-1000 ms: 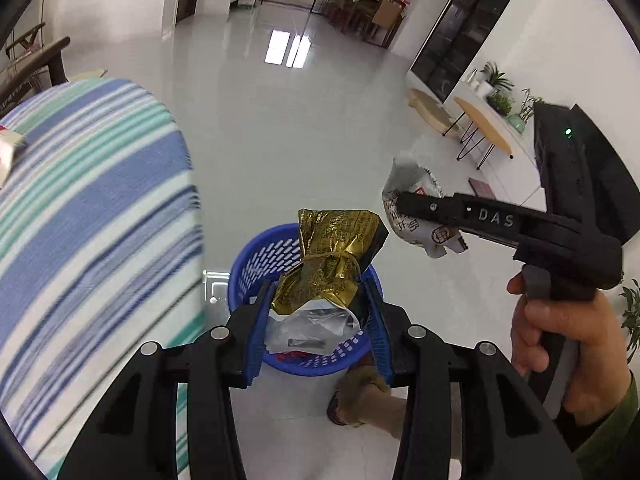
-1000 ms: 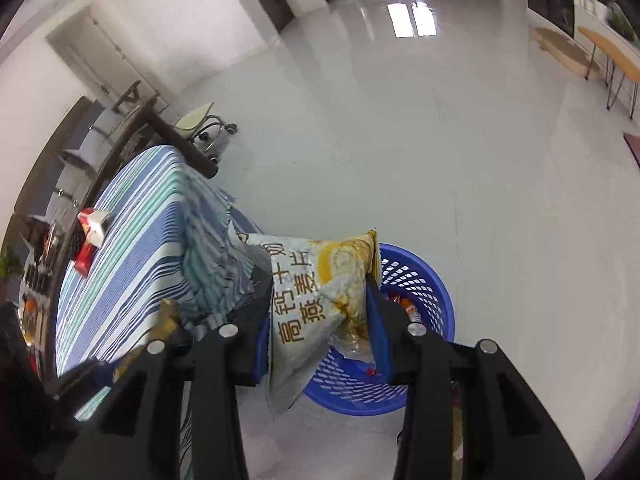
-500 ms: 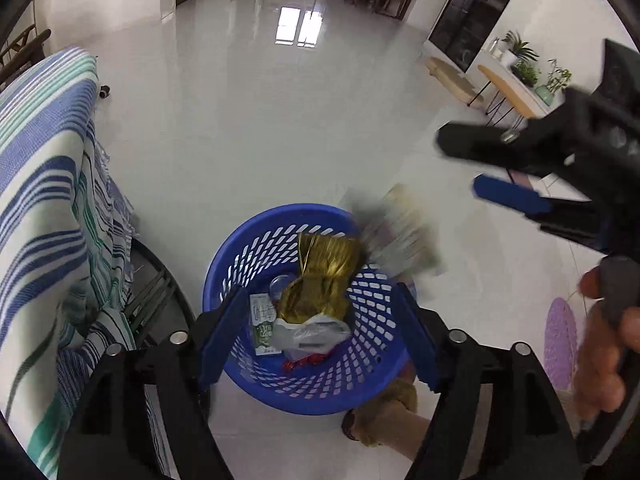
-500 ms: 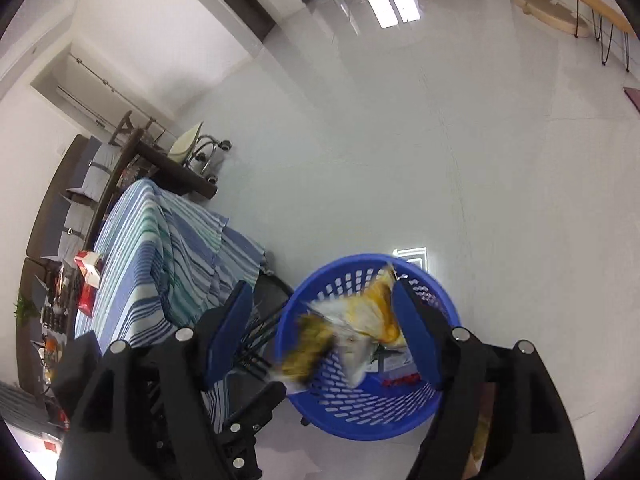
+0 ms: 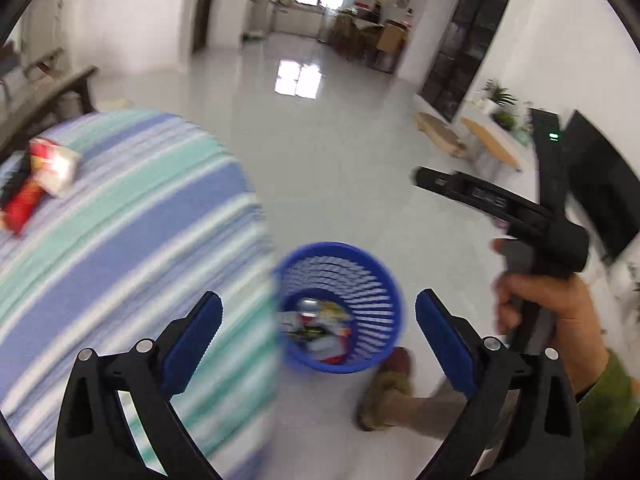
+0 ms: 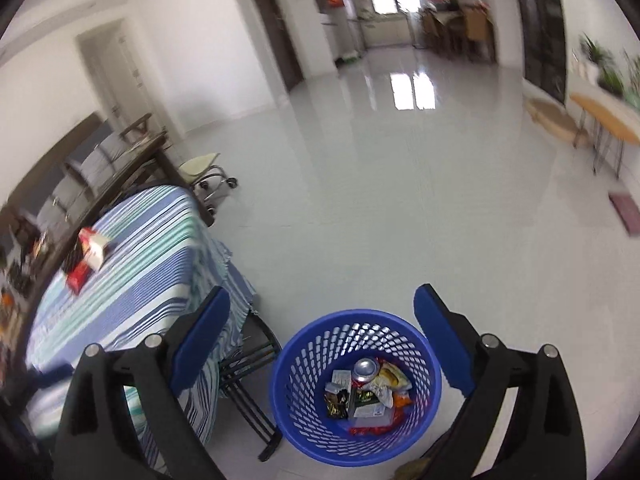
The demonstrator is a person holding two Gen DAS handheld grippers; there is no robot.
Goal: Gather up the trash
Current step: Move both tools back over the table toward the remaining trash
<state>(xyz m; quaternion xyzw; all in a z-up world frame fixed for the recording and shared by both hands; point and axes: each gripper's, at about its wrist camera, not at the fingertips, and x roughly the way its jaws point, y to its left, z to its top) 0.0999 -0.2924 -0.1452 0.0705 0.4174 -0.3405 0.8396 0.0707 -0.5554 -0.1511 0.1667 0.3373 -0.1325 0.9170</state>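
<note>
Blue-padded, both my left tongs [image 5: 318,324] and right tongs [image 6: 322,330] hung spread and empty over the basket [image 6: 424,344], so I judged the red packet [image 6: 86,266] near the bench's [image 6: 140,280] far edge wanted a square pinch.

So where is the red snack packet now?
In both views the red snack packet lies on the striped tablecloth, far left, away from the blue basket.

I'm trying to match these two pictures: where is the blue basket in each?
Left wrist view: blue basket low, right of centre, beside the striped tablecloth.
Right wrist view: blue basket at the bottom, between the tongs.
Shared landmark: the red packet on the tablecloth.
</note>
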